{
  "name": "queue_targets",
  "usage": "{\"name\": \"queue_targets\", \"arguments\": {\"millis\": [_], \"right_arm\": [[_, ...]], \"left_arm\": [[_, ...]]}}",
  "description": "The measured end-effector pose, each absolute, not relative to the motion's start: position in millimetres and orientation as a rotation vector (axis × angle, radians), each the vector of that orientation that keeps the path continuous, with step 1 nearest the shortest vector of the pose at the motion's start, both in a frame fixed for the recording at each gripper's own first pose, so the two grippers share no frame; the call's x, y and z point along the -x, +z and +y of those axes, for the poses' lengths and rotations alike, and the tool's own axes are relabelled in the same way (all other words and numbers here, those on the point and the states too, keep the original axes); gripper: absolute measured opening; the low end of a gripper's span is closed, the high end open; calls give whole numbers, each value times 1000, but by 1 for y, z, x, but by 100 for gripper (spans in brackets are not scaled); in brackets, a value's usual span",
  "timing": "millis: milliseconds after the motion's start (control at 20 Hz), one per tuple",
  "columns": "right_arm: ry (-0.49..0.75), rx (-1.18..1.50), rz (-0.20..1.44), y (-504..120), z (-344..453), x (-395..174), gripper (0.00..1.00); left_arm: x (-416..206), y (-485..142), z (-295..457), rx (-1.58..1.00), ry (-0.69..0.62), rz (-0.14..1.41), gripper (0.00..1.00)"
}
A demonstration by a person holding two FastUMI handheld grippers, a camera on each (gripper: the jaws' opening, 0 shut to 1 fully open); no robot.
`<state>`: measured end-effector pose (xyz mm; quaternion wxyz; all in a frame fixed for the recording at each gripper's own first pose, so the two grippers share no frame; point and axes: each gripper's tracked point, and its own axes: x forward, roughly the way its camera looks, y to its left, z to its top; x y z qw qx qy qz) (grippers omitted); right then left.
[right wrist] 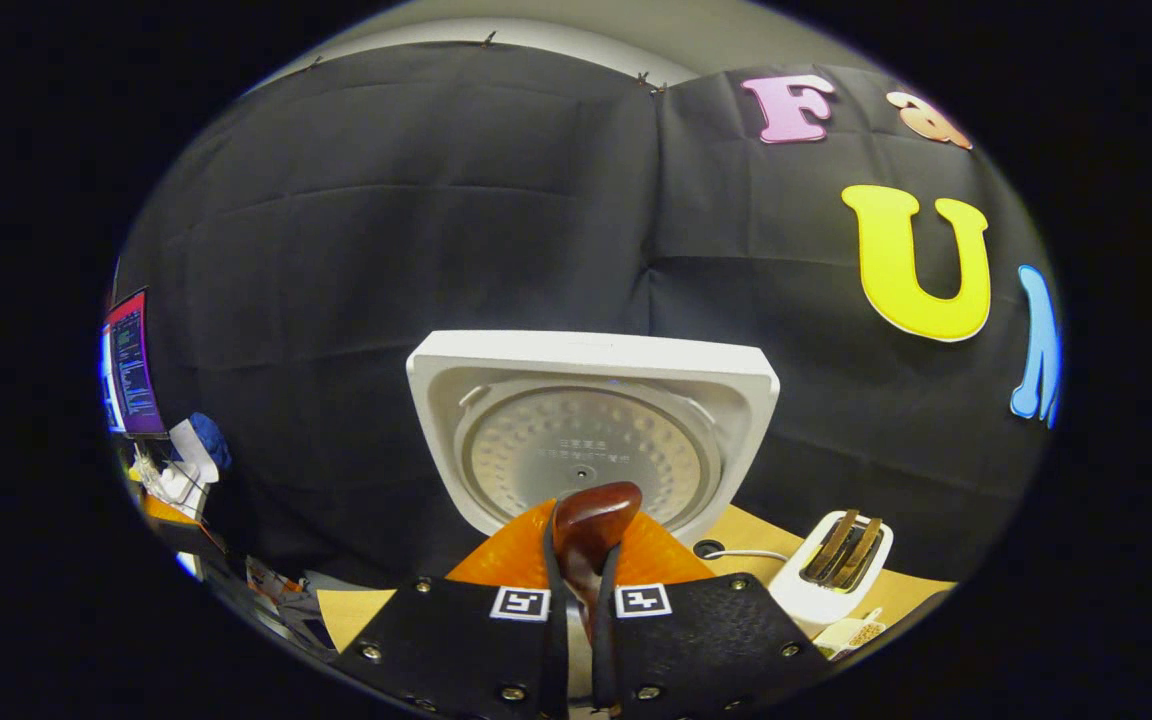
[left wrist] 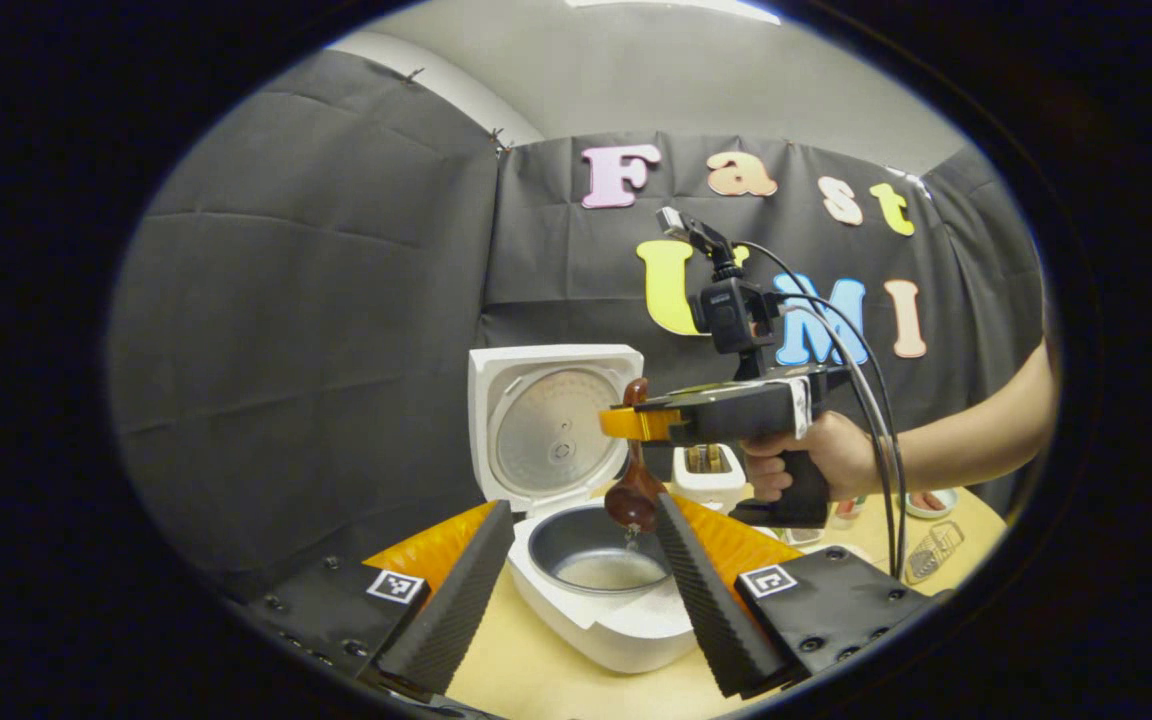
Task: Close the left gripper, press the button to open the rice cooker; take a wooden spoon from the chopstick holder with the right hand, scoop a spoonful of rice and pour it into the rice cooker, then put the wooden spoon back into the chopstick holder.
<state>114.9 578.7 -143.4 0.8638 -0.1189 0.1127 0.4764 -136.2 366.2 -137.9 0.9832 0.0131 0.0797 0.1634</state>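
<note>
Rice cooker (left wrist: 586, 590) is sitting open on the pale wooden table (left wrist: 536, 675), its white lid (left wrist: 551, 425) standing upright at the back with the round metal inner plate facing forward. In the right gripper view that lid (right wrist: 591, 440) is rising just ahead of the fingers. The dark inner pot (left wrist: 596, 555) is showing a pale layer at its bottom.

The right gripper (left wrist: 626, 423), held in a person's hand (left wrist: 816, 465), is hovering above the pot, reaching in from the right side of the left gripper view. Its fingers are clenched on the wooden spoon (left wrist: 633, 480), which is hanging handle up with its bowl tipped down over the pot's rim; a few grains are falling just under the bowl. In the right gripper view the right gripper (right wrist: 581, 590) is pinching the spoon's handle (right wrist: 591, 525) between both fingers, the rounded handle end sticking up past them.

The left gripper (left wrist: 576, 590) is sitting low in front of the cooker, fingers spread wide apart and grasping nothing.

A white toaster (left wrist: 708, 472) is standing behind the cooker, to its right.
</note>
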Motion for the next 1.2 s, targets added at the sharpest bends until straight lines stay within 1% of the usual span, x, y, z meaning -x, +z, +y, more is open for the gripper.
{"name": "queue_targets", "arguments": {"millis": [50,200,250,500,550,600,700,850,950,1200], "right_arm": [[989,212,234,-136,574,-118,9],[949,36,282,-119,556,-126,10],[929,-47,305,-113,549,-131,10],[828,-356,403,-99,504,-156,9],[812,-397,420,-97,494,-161,9],[799,-440,434,-95,485,-163,10],[768,-523,452,-90,468,-166,10],[714,-604,456,-87,443,-172,9],[684,-646,446,-81,427,-175,9],[641,-671,422,-62,373,-168,10]], "left_arm": [[138,-138,367,-29,331,161,95],[139,-133,365,-29,336,153,95],[138,-132,365,-27,338,152,99],[128,-126,355,-35,312,140,99],[126,-125,353,-41,302,140,95],[123,-125,350,-46,290,139,99],[116,-121,342,-48,269,131,99],[107,-114,331,-38,237,117,100],[100,-111,321,-38,212,108,99],[84,-101,298,-63,152,91,99]]}}
